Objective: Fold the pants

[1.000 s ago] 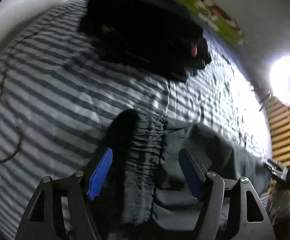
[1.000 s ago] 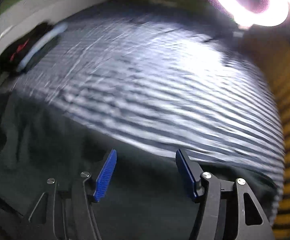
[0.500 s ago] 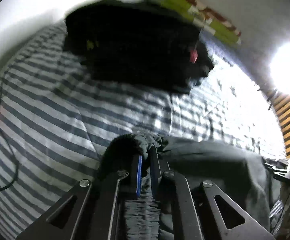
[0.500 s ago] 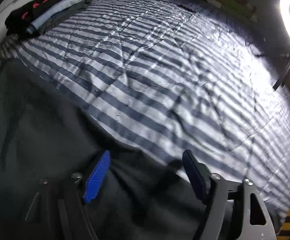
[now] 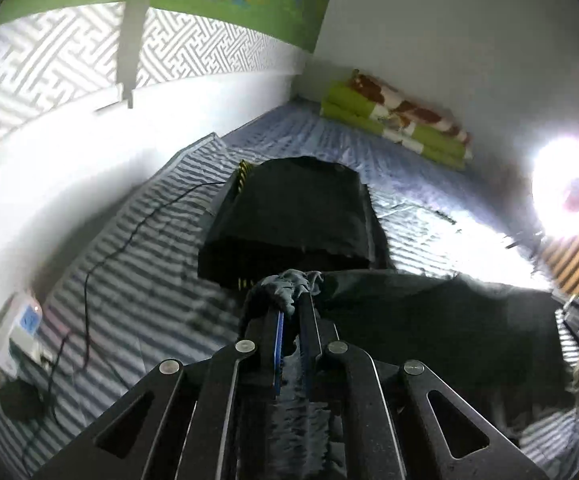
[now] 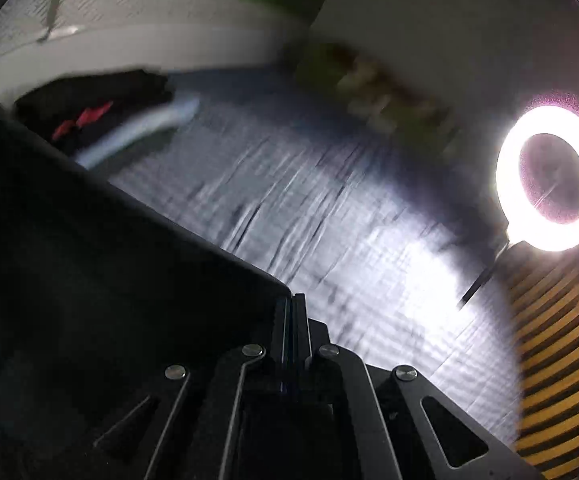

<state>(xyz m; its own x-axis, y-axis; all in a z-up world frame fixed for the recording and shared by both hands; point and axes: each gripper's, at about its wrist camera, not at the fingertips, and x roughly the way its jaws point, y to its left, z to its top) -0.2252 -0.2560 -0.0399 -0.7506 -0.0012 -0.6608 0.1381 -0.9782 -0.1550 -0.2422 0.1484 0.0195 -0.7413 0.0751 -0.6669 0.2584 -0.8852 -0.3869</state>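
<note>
**Both grippers clamped on dark pants, cloth lifted off striped bed**

Pants (image 5: pixel 429 320): dark grey, stretched between the two grippers above the bed, sagging in the middle. Gathered elastic waistband (image 5: pixel 289 286) bunches up at the tips of the left gripper (image 5: pixel 292 316), lighter grey than the rest. Left gripper: jaws narrow, nearly together, pinching the waistband; blue pad (image 5: pixel 278 352) visible on the left finger with cloth between the pads. From there the fabric runs off to the right as a taut dark sheet.

Right wrist view: the pants fill the lower left as a flat dark panel with a straight top edge that ends at the right gripper (image 6: pixel 294 316). Right gripper: jaws fully closed on that corner of the cloth, no gap visible. View is motion-blurred.

Beneath: bedsheet (image 5: pixel 137 292), blue and white stripes, wrinkled. Just beyond the waistband sits a stack of folded dark clothes (image 5: pixel 293 220), with yellow-black trim at its near and far left corners. A black cable (image 5: pixel 137 224) runs across the sheet from the stack toward a white device (image 5: pixel 17 332) at the left edge. Far side against the wall: folded green blanket (image 5: pixel 401 124) with red and white pattern. Ring light (image 6: pixel 551 178) glares at right, washing out the sheet near it. Yellow-black striped surface (image 6: pixel 561 360) below the light. White wall with grey geometric patterned band (image 5: pixel 49 60) at left.
</note>
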